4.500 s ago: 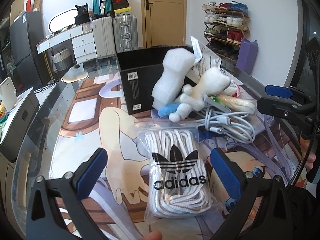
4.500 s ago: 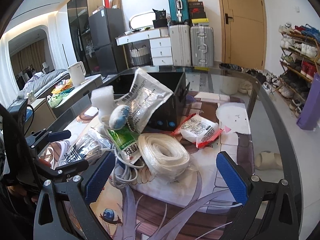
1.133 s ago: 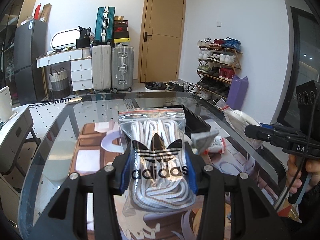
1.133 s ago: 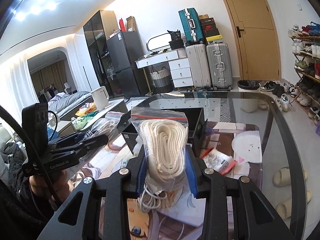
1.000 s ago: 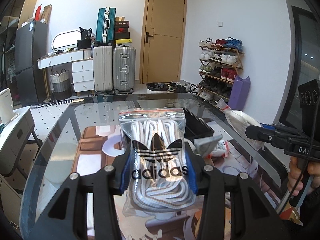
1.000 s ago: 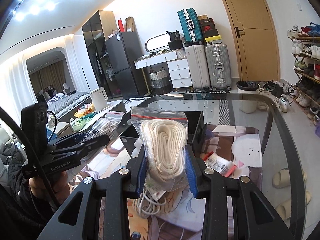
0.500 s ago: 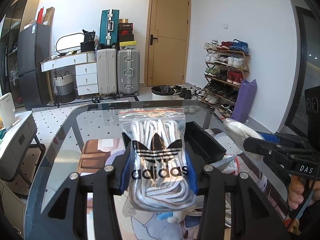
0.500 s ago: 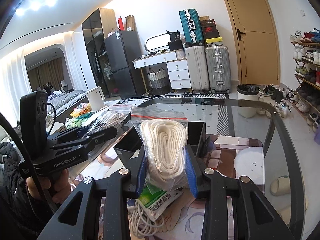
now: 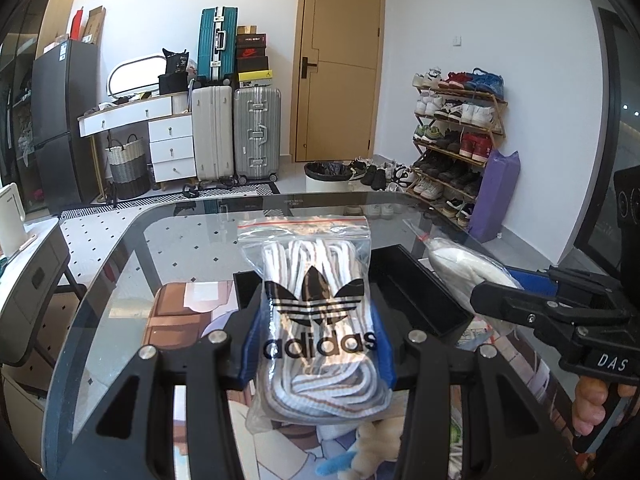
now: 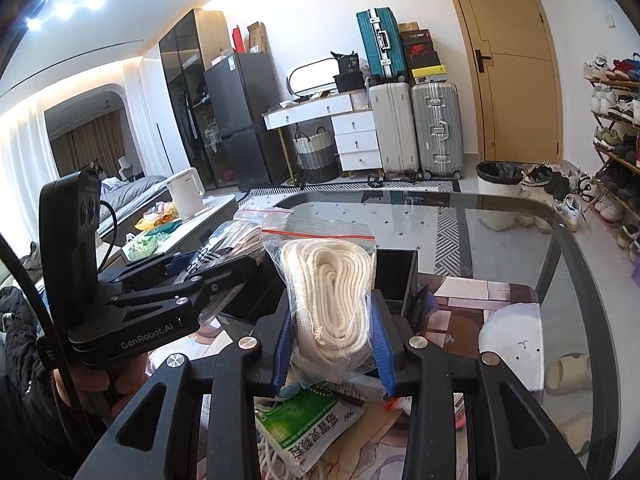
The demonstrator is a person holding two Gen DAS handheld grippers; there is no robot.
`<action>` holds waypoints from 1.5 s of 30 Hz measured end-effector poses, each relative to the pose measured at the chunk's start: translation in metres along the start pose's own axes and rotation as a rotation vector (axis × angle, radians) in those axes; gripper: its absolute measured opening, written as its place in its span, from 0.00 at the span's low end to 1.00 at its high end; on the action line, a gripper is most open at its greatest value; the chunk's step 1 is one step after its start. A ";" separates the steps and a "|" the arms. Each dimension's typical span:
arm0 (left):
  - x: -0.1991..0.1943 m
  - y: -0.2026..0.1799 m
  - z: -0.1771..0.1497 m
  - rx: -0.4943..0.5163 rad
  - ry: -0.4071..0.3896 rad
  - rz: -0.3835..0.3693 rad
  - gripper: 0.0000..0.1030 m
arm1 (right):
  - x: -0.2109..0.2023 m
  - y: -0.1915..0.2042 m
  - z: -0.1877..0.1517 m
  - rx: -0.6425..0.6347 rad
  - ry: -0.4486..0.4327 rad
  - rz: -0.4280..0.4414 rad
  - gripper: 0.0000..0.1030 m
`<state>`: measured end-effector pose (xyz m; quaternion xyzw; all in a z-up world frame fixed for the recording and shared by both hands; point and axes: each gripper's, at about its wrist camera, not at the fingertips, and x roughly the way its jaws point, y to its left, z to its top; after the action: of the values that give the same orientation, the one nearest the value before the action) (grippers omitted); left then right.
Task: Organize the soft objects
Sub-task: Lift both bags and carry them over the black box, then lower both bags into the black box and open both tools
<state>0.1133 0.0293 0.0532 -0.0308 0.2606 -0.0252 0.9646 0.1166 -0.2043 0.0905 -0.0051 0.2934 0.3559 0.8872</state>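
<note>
My left gripper (image 9: 318, 344) is shut on a clear zip bag of white shoelaces with a black Adidas logo (image 9: 316, 300), held above the glass table. My right gripper (image 10: 331, 344) is shut on a zip bag of cream rope (image 10: 330, 296). Both bags hang just in front of an open black box (image 9: 412, 292) on the table; its far corner shows behind the rope bag as the black box (image 10: 394, 276). The right gripper with its rope bag (image 9: 464, 264) appears at the right of the left wrist view, the left gripper (image 10: 216, 268) at the left of the right wrist view.
Below the grippers lie a green-and-white packet (image 10: 316, 428), white cable, and a plush toy (image 9: 376, 444) on the printed mat. The glass table (image 10: 520, 240) has a rounded far edge. Beyond stand suitcases (image 9: 236, 128), a bin (image 9: 326, 176) and a shoe rack (image 9: 456, 136).
Both grippers have carried their bags forward over the table toward the black box, which now sits closer and lower in both views. Grips are unchanged.
</note>
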 end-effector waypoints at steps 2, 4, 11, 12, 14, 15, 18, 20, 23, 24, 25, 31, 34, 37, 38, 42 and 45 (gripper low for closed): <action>0.007 0.002 0.001 0.002 0.015 0.001 0.44 | 0.006 -0.002 0.002 0.003 0.011 0.001 0.34; 0.012 0.003 0.001 0.000 0.024 0.004 0.44 | 0.012 -0.004 0.003 0.001 0.021 0.001 0.34; 0.029 0.008 0.002 -0.003 0.057 -0.002 0.44 | 0.036 -0.007 0.005 -0.020 0.063 -0.008 0.34; 0.030 0.009 0.001 -0.002 0.060 -0.002 0.44 | 0.039 -0.008 0.006 -0.024 0.068 -0.011 0.34; 0.034 0.010 0.001 -0.001 0.069 -0.006 0.44 | 0.044 -0.009 0.007 -0.029 0.076 -0.014 0.34; 0.036 0.010 0.001 0.000 0.073 -0.007 0.44 | 0.048 -0.010 0.007 -0.032 0.083 -0.014 0.34; 0.040 0.012 -0.002 -0.002 0.089 -0.012 0.44 | 0.057 -0.012 0.006 -0.040 0.107 -0.018 0.34; 0.043 0.014 -0.003 -0.002 0.097 -0.019 0.44 | 0.063 -0.013 0.006 -0.041 0.118 -0.020 0.34; 0.046 0.013 -0.004 0.006 0.106 -0.022 0.44 | 0.070 -0.015 0.007 -0.045 0.133 -0.029 0.34; 0.048 0.012 -0.004 0.008 0.111 -0.022 0.44 | 0.072 -0.015 0.007 -0.046 0.137 -0.033 0.34; 0.049 0.012 -0.004 0.009 0.114 -0.022 0.44 | 0.075 -0.015 0.006 -0.047 0.143 -0.037 0.34; 0.053 0.013 -0.008 0.015 0.133 -0.028 0.45 | 0.084 -0.018 0.001 -0.042 0.182 -0.068 0.33; 0.054 0.013 -0.009 0.018 0.137 -0.031 0.46 | 0.084 -0.016 0.001 -0.038 0.195 -0.074 0.33; 0.054 0.015 -0.009 0.021 0.140 -0.037 0.46 | 0.085 -0.015 0.001 -0.034 0.206 -0.071 0.34; 0.054 0.015 -0.008 0.024 0.140 -0.038 0.46 | 0.085 -0.014 0.001 -0.034 0.209 -0.067 0.34; 0.052 0.015 -0.009 0.033 0.144 -0.040 0.46 | 0.081 -0.014 -0.003 -0.031 0.207 -0.051 0.34; 0.052 0.015 -0.007 0.036 0.147 -0.041 0.46 | 0.078 -0.015 -0.005 -0.017 0.206 -0.036 0.34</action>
<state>0.1546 0.0407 0.0202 -0.0168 0.3297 -0.0518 0.9425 0.1688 -0.1670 0.0426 -0.0543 0.3800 0.3402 0.8585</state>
